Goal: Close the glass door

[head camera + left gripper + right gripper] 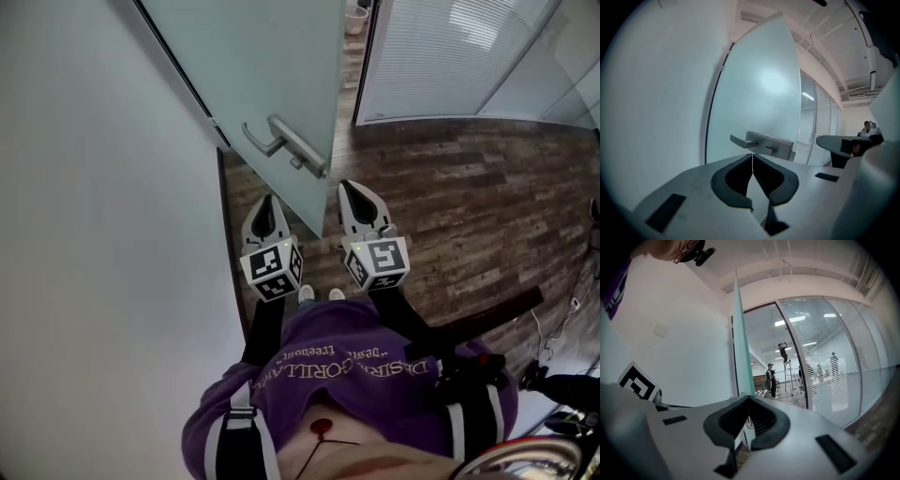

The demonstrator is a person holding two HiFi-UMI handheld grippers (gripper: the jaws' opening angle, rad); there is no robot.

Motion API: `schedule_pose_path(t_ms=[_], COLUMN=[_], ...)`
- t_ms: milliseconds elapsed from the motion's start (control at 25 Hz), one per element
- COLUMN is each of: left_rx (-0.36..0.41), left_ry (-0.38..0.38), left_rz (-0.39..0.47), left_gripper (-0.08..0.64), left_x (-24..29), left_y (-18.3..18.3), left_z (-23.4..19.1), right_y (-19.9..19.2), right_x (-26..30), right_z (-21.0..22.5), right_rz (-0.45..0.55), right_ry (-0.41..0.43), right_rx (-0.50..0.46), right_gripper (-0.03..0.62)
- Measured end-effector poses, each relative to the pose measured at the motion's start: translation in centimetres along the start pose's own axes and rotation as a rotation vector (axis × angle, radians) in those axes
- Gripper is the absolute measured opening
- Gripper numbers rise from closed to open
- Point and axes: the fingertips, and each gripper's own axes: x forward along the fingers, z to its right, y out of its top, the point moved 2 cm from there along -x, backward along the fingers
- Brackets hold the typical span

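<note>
Two closed grippers at the ajar glass door (272,66).
Jaws pressed together on both, nothing held: left gripper (265,204) faces the door's handle (286,142); right gripper (351,190) sits just beside the door's free edge.

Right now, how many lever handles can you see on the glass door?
1: a lever handle on the near face of the glass door, close to its free edge, just ahead of the left gripper. The far face may carry another, hidden from here.
</note>
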Motion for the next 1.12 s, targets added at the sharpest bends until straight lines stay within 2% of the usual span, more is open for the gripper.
schedule_pose_path(t_ms=[280,440,520,600,640,720,880,1120], left_rx=[0.046,0.098,0.156,0.280,0.361,0.529,0.811,1.140], left_ry=[-0.058,-0.067,-0.063,-0.067,-0.071,-0.072,-0.047,-0.046], left_rz=[-0.013,-0.009,0.025,0.070,0.077,0.060,0.062,0.043], left_gripper=[0.002,0.003,0.005,0.081,0.096,0.134,0.161,0.189], left_x=[1.2,1.5,1.7,2.3,2.7,3.5,5.2,8.0], left_y=[-0.1,-0.1,0.2,0.5,0.5,0.2,0.3,-0.1], left_z=[0.1,0.1,-0.1,0.0,0.0,-0.1,-1.2,-2.8], right_y=[0.2,0.3,0.3,0.1,0.1,0.1,0.4,0.7], right_x=[0.0,-0.2,-0.3,-0.3,-0.3,-0.4,-0.5,-1.0], right_z=[0.4,0.7,0.8,0.9,1.0,1.0,0.9,1.5], right_rz=[0.004,0.009,0.009,0.010,0.011,0.013,0.014,0.018], right_ry=[-0.042,-0.064,-0.071,-0.078,-0.082,-0.086,-0.089,-0.121], right_rx=[0.007,0.007,0.007,0.007,0.007,0.008,0.008,0.001], right_gripper=[-0.003,-0.003,-0.003,-0.003,-0.003,-0.003,-0.003,-0.003])
